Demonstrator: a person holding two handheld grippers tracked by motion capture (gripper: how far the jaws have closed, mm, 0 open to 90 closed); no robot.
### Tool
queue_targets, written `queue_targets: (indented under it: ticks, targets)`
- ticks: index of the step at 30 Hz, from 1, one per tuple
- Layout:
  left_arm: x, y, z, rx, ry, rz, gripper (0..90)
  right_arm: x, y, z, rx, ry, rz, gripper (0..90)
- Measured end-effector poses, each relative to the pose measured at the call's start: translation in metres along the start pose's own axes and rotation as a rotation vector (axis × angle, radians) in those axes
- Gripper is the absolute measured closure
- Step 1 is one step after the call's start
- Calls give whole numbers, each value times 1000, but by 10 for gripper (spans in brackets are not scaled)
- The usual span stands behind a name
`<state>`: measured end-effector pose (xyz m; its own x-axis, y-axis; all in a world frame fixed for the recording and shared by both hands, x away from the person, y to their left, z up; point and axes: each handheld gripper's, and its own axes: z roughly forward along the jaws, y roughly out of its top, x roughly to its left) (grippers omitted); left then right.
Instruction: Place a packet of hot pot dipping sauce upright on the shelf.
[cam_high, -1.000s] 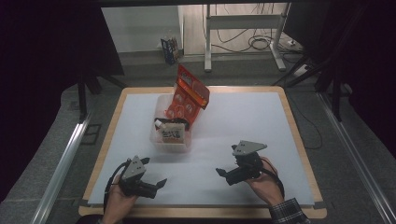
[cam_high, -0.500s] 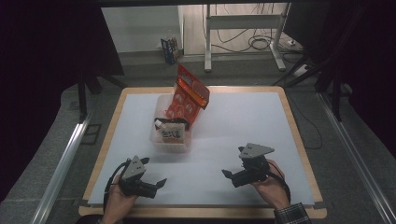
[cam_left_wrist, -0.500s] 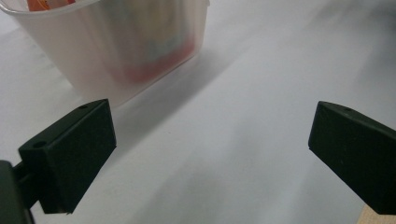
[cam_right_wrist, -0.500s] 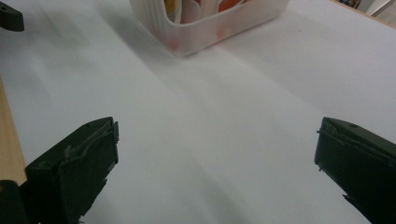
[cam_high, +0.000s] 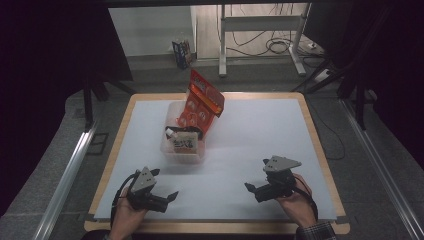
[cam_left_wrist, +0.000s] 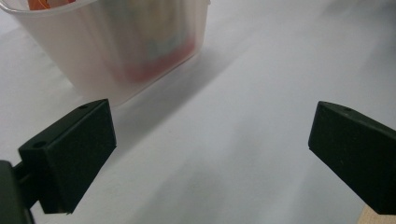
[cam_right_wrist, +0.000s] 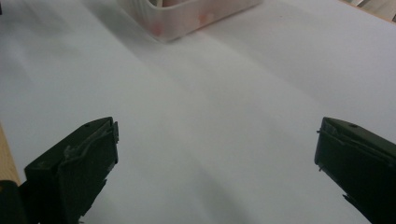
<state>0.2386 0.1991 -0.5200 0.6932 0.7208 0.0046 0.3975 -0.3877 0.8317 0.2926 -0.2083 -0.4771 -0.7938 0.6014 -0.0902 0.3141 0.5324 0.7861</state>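
A clear plastic tub (cam_high: 182, 158) stands left of centre on the white mat (cam_high: 265, 135). A tall orange snack bag (cam_high: 202, 100) leans out of its far end, and a pale packet with dark print (cam_high: 184, 142) lies at its near end. My left gripper (cam_high: 169, 197) rests near the front left edge, jaws wide open with nothing between them, pointing right. In the left gripper view (cam_left_wrist: 210, 154) the tub (cam_left_wrist: 116, 42) is at the upper left. My right gripper (cam_high: 252, 190) sits at the front right, open, pointing left. From the right gripper (cam_right_wrist: 215, 163) the tub (cam_right_wrist: 187, 14) lies far ahead.
The mat lies on a wooden table (cam_high: 116, 150), with a metal rail (cam_high: 65, 175) along its left side. Beyond the far edge stand a desk frame with cables (cam_high: 260, 35) and a small carton (cam_high: 181, 52) on the floor.
My right gripper has drawn back toward the near edge and a little to the right. The left gripper and the tub have stayed put.
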Motion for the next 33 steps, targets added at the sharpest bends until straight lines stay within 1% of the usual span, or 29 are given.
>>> queue_targets:
  ticks: [13, 25, 33]
  targets:
    - [-1, 0, 1, 8, -1, 3, 8, -7, -12, -12, 3, -35, 32, 0]
    - [-1, 0, 2, 13, -2, 3, 8, -16, -26, -22, 22, -69, 53, 0]
    - [-1, 0, 3, 21, 3, 8, 8, -21, -35, -29, 27, -92, 78, 0]
